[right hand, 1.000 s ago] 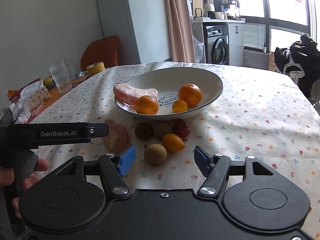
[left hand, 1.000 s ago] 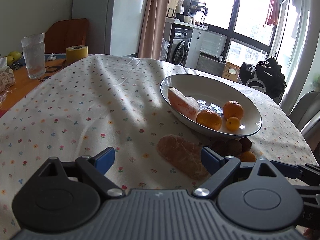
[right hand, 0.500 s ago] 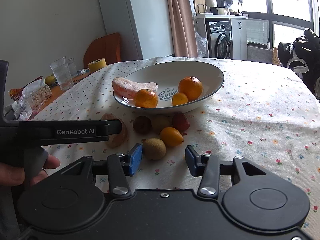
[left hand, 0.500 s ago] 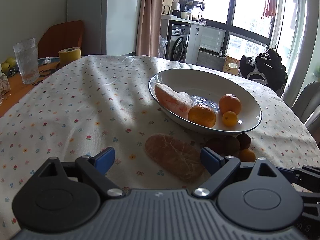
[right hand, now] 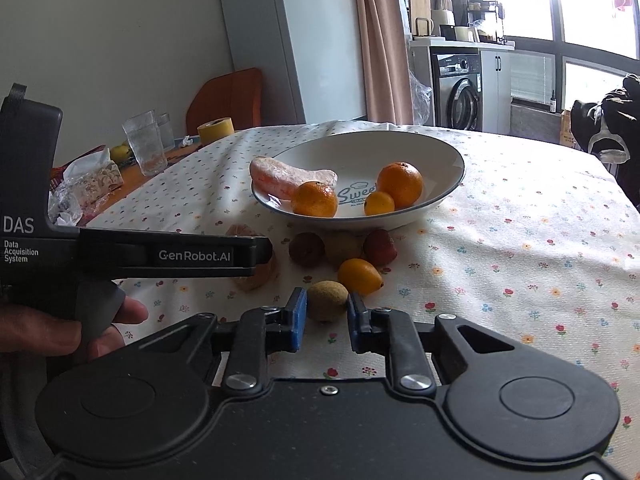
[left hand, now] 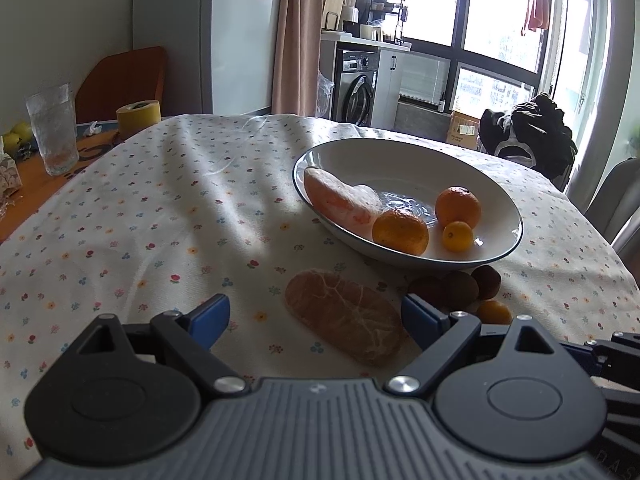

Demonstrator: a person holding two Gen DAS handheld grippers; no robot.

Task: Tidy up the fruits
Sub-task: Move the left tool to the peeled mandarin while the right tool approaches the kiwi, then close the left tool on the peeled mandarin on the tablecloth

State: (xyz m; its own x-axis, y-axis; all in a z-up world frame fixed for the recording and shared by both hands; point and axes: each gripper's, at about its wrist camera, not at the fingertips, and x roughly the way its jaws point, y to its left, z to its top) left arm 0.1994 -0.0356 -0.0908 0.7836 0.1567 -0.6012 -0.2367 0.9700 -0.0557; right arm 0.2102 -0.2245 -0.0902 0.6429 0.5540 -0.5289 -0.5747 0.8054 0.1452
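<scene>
A small round brown-green fruit [right hand: 327, 301] lies on the table with the floral white tablecloth [right hand: 520, 264], and the right gripper [right hand: 326, 322] has its two blue pads [right hand: 298, 312] closed in to either side of it; whether the pads press the skin cannot be told. At the fruit's 1 o'clock, touching or nearly so, lies a small oval orange kumquat [right hand: 359, 276]. Beyond it, in a row along the near edge of the bowl, sit a dark brown round fruit [right hand: 306, 249], a dull tan round fruit [right hand: 343, 248] and a reddish round fruit [right hand: 380, 247].

The white oval bowl with a dark rim [right hand: 440, 152] stands at 12 o'clock and holds a long pink peeled citrus segment [right hand: 280, 178], two mandarins [right hand: 315, 199] and a small yellow-orange kumquat [right hand: 379, 203].

The left gripper [left hand: 316, 318] hangs with its blue pads [left hand: 210, 316] spread wide, holding nothing, over a peeled pale orange citrus segment [left hand: 344, 316] that lies on the cloth between them, nearer the right-hand pad. In the right wrist view a hand [right hand: 60, 332] grasps the left gripper's black handle.

At 10 o'clock, where the cloth ends, stand a clear ribbed drinking glass [left hand: 53, 128] and a yellow roll of tape [left hand: 138, 118].
</scene>
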